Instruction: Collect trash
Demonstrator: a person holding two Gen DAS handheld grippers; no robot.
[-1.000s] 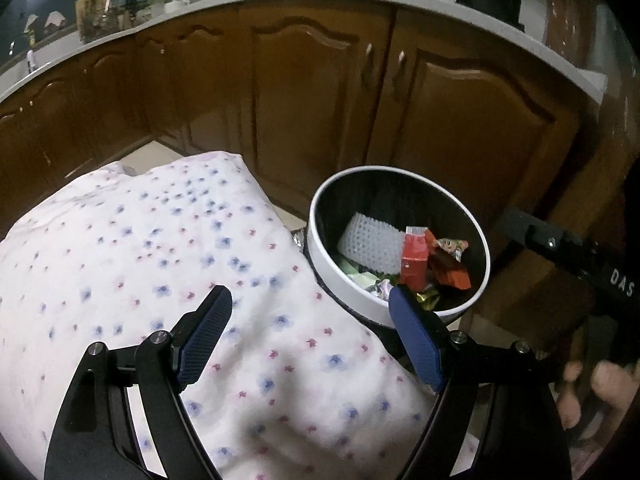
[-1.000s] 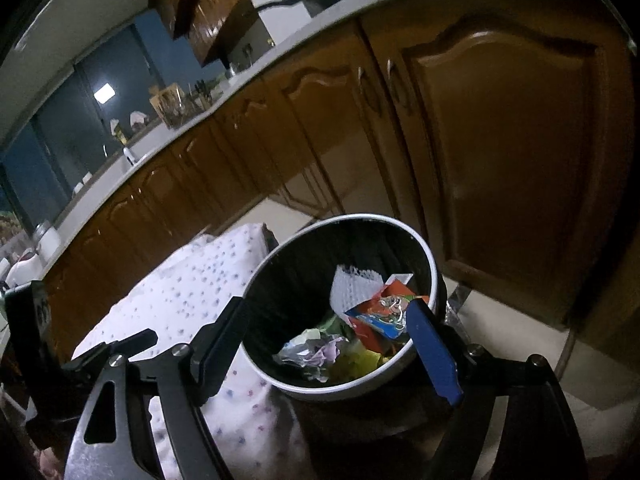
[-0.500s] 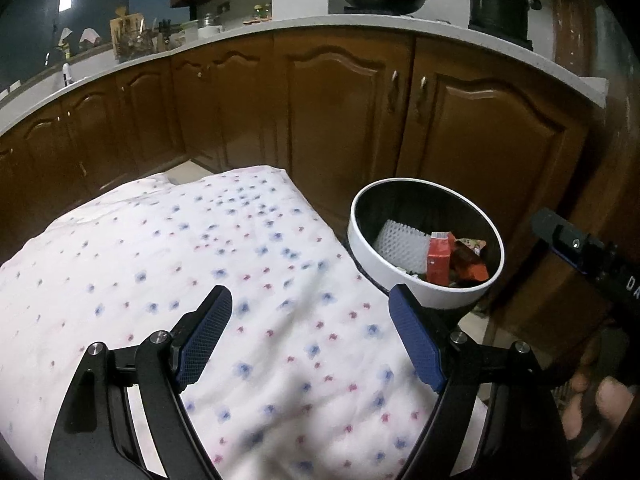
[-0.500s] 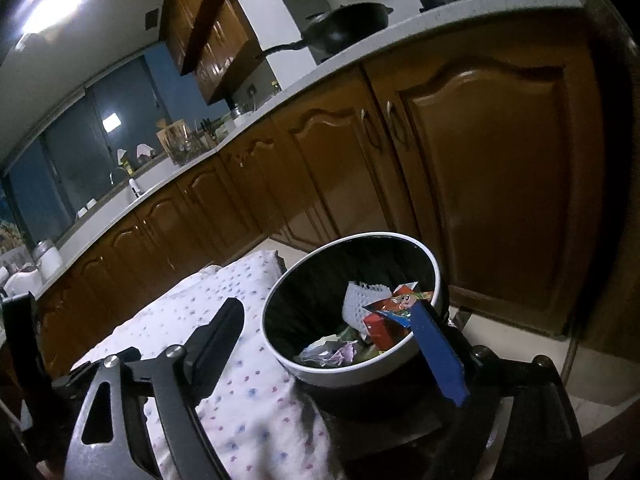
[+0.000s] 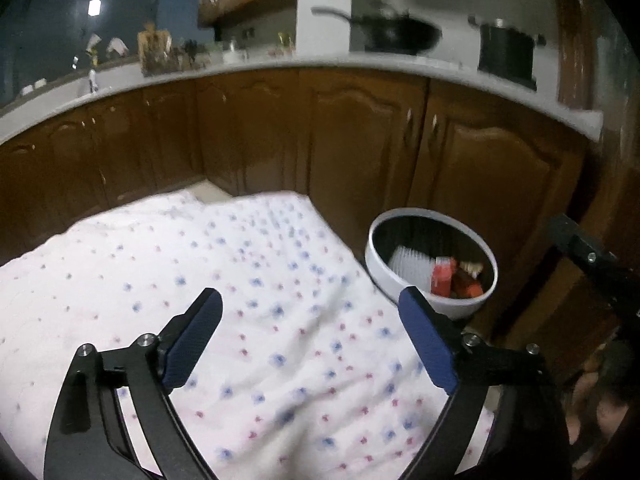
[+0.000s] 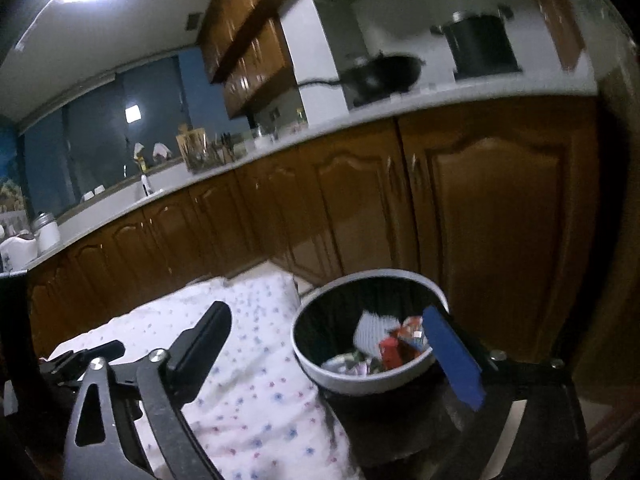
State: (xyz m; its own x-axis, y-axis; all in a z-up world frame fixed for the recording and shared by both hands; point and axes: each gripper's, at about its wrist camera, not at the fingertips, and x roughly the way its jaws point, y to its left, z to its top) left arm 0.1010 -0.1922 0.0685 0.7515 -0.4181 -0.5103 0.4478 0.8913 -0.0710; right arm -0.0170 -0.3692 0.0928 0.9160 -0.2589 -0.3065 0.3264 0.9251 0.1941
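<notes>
Left gripper point(image 5: 310, 322) hovers over the flowered white cloth point(image 5: 224, 280), fingers spread wide, holding nothing. Just right of the cloth's edge stands the white-rimmed trash bin point(image 5: 430, 216), with a white mesh piece and red wrappers point(image 5: 442, 280) inside. Right gripper point(image 6: 332, 344) likewise released, empty, its fingers framing the bin. Brown cabinets point(image 5: 360, 152) behind.

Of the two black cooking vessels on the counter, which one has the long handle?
The wok, the left one: shallow and wide, with a thin handle reaching left. The pot to its right is tall and straight-sided, with only short side handles.
</notes>
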